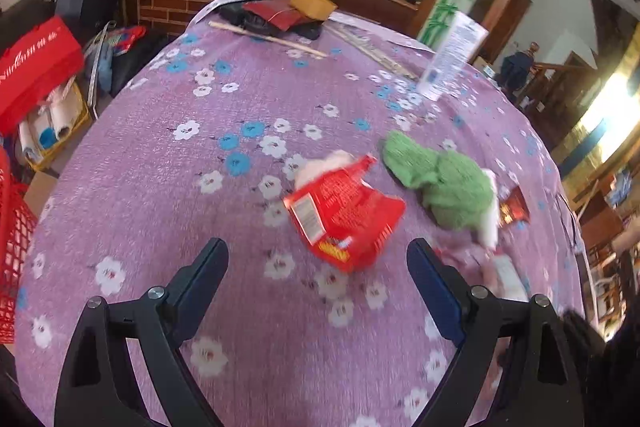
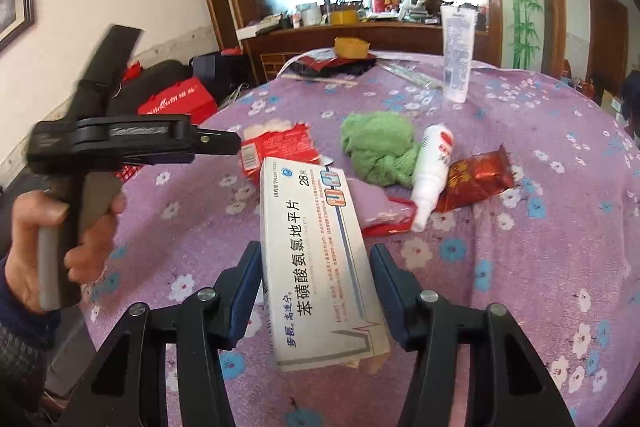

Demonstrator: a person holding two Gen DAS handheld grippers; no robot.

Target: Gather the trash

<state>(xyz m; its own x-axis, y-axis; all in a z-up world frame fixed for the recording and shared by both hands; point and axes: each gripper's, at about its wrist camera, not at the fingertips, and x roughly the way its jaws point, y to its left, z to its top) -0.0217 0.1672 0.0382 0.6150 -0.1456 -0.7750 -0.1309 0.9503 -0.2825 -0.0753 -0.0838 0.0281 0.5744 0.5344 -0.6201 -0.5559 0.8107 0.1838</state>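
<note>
**Trash spread on a purple flowered counter, medicine box in the right claw**

A round counter (image 2: 560, 187) under a purple cloth with white and blue flowers fills both views, in a cluttered room with a mirrored wooden sideboard (image 2: 360, 35) behind and red bags (image 1: 36, 67) on the floor to the left. On the cloth lie a torn red packet (image 1: 344, 215), a green cloth (image 2: 376, 151), a white bottle (image 2: 432, 171) on its side touching the cloth, and a dark red wrapper (image 2: 476, 179) just beside the bottle. A clear tube (image 2: 456, 55) stands upright near the far edge, with sticks and dark clutter beyond it.

The right claw (image 2: 316, 287) pinches a white medicine box (image 2: 316, 259) lengthways above the cloth. The left claw (image 1: 318, 275) is spread wide with nothing in it, the red packet just ahead; a hand (image 2: 60, 243) grips its handle.

The near cloth is bare and open. The counter's rim drops away left and right. Motion blur smears the packet and the items at the left view's right edge.
</note>
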